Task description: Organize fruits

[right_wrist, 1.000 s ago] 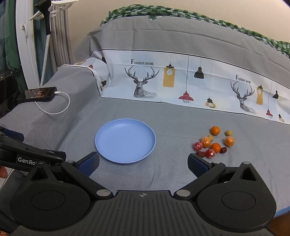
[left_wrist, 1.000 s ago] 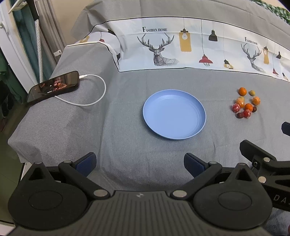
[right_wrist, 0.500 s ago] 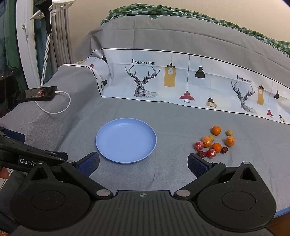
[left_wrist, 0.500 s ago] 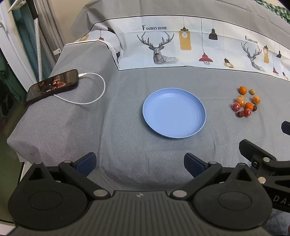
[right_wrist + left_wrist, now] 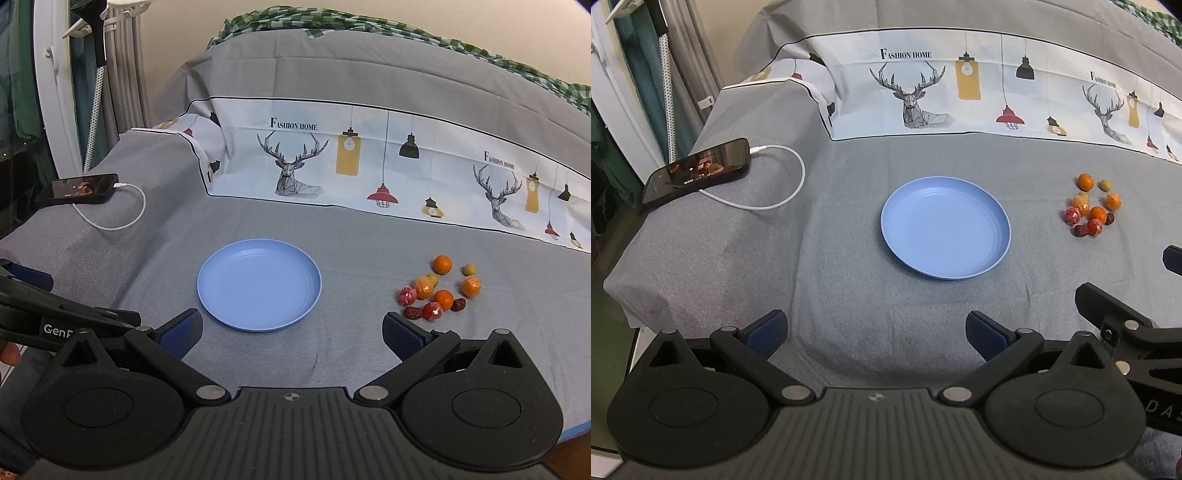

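- Fruits point(image 5: 1091, 206) lay clustered right of the plate point(image 5: 945, 227); no clear long axis.
- Left gripper point(image 5: 875, 332) and right gripper point(image 5: 291, 332) gaped wide, empty.
- Only the right view showed a fingertip point(image 5: 9, 356).

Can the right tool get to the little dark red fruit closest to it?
Probably yes. The right tool is open, and only bare grey cloth lies between it and the dark red fruit just ahead.

A round light-blue plate point(image 5: 258, 284) lies flat and bare on the grey bed cover. Well apart to its right sits a loose cluster of small fruits point(image 5: 439, 291): orange ones, red ones, dark reddish-brown ones at the near edge and two pale green ones toward the far side.
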